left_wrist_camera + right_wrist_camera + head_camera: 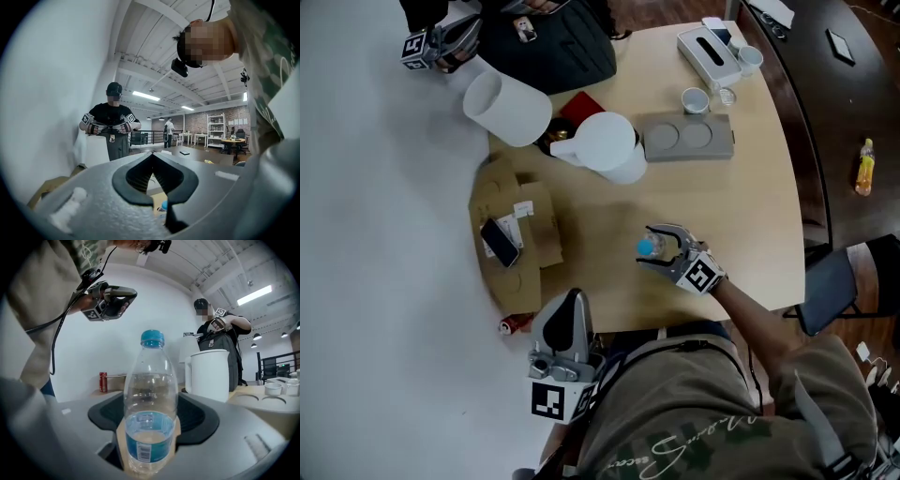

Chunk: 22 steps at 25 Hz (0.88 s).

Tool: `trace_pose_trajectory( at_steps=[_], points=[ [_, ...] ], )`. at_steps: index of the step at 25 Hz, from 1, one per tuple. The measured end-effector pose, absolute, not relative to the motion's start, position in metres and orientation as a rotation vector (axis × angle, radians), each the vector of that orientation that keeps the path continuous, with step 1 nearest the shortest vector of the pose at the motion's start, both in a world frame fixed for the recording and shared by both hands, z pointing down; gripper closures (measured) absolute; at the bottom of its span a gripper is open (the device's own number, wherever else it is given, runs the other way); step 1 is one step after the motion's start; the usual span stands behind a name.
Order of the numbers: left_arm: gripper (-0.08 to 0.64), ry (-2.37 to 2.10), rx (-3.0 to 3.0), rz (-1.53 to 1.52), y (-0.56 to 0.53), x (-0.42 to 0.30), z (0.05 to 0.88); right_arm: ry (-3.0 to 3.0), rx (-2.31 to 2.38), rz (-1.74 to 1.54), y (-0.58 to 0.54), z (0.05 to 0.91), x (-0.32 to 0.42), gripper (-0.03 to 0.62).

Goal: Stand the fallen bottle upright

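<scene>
A clear plastic bottle (649,247) with a blue cap and blue label stands upright on the light wooden table (741,216), a little water in its bottom. In the right gripper view the bottle (151,404) fills the centre. My right gripper (645,247) is open with one jaw on each side of it, and a strip of table shows either side of the bottle. My left gripper (576,296) is shut and empty, held off the table close to my body, pointing up. Its view catches the bottle cap (163,205) low through the shut jaws.
A white jug (605,145), a white bucket (506,108) and a grey tray (687,139) stand at the back, with cups (695,98) and a tissue box (708,52). Cardboard with a phone (500,241) and a red can (514,324) lie left. Another person (441,42) stands at the far side.
</scene>
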<state>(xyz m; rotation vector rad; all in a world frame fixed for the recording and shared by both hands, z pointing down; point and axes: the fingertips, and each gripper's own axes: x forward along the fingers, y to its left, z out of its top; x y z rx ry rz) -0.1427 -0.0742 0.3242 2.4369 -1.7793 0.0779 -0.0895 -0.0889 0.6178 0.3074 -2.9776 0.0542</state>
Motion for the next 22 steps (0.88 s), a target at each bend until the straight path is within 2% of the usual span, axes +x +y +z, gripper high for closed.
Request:
trace_pose_trajectory(
  at_steps=[5,10,13,15,19,22],
  points=[
    [0.557,-1.752,2.437,0.028,-0.074,-0.136,0.32,-3.006,0.255,0.087,-0.086,0.585,-0.081,0.232],
    [0.557,-1.762,2.44,-0.018,-0.06,-0.154,0.314,-3.055,0.294,0.082,-0.075,0.528,-0.062,0.238],
    [0.557,-1.752,2.455,-0.066,-0.052,-0.166,0.313,-3.154,0.366,0.176,-0.065,0.475,-0.056,0.327],
    [0.557,-1.733,2.467,-0.094,-0.046,-0.174,0.318,-3.173,0.377,0.208,-0.055,0.445,-0.052,0.442],
    [0.557,-1.634,2.51,-0.12,-0.035,-0.188,0.339,-3.212,0.613,0.121,-0.039,0.392,-0.04,0.589],
    [0.557,-1.622,2.514,-0.123,-0.032,-0.195,0.345,-3.158,0.696,0.062,-0.014,0.38,-0.032,0.589]
  ],
)
